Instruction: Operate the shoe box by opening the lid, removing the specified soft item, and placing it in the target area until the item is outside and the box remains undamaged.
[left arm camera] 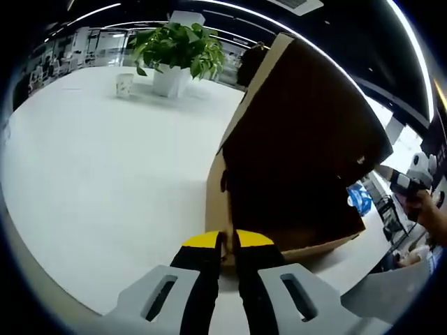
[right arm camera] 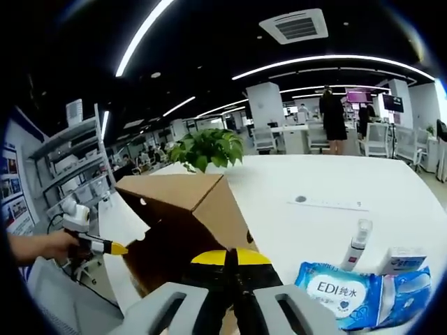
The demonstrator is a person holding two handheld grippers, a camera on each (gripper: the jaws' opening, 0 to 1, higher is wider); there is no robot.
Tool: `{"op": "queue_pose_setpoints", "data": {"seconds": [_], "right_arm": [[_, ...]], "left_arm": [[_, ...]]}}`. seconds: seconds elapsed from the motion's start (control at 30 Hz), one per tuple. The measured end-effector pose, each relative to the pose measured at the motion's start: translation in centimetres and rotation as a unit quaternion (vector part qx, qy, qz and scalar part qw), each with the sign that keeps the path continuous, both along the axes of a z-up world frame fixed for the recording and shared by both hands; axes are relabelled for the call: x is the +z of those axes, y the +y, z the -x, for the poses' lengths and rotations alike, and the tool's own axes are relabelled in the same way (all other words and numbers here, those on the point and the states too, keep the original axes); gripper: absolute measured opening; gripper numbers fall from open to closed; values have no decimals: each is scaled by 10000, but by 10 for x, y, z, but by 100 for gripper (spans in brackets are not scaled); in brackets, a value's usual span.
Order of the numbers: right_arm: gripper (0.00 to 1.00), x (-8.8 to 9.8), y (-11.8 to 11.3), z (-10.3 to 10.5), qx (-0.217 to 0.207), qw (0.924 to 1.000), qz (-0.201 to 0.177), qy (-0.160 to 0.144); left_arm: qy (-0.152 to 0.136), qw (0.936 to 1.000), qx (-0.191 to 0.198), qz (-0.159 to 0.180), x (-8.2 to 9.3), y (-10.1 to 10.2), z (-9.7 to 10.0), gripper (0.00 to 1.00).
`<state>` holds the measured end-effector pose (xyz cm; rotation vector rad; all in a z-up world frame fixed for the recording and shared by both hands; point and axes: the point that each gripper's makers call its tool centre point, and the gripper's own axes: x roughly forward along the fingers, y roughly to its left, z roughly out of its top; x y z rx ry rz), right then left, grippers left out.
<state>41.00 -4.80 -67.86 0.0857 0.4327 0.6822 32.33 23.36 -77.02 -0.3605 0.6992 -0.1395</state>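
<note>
Cardboard shoe box (left arm camera: pixel 293 160) on the white desk (left arm camera: pixel 105 174), lid (right arm camera: pixel 171 192) raised.
Left tool (left arm camera: pixel 228 244) has its jaws nearly together, pinching the box's near edge. Right tool (right arm camera: pixel 231 259) sits closed at the box's side; whether it grips is unclear. Wipes pack (right arm camera: pixel 339 293), small tube (right arm camera: pixel 356 244) and potted plant (left arm camera: pixel 174 56) lie beyond.

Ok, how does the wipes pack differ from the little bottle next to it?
The wipes pack is blue, wide and lies flat; the bottle is white, slim and stands on end. Both rest on the white table, apart from the shoe box.
</note>
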Motion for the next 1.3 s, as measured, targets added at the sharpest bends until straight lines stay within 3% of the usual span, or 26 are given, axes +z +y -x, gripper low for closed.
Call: {"op": "queue_pose_setpoints", "data": {"seconds": [0.53, 0.7, 0.93, 1.1, 1.3], "right_arm": [[0, -17, -2, 19, -219, 9996, -149, 67], [0, -20, -3, 22, -255, 9995, -156, 82], [0, -25, -3, 27, -289, 9992, -210, 173], [0, -36, -4, 34, -299, 9990, -185, 286], [0, -45, -2, 40, -301, 9988, -162, 365]], "left_arm": [[-53, 9990, -316, -322, 6, 0, 1, 5], [-295, 9971, -452, -535, 19, 1, -1, 2], [-595, 9952, -539, -563, 39, -1, -5, 5], [-910, 9901, -804, -702, 55, -12, -9, 7], [-1071, 9868, -969, -730, 59, -19, -12, 6]]}}
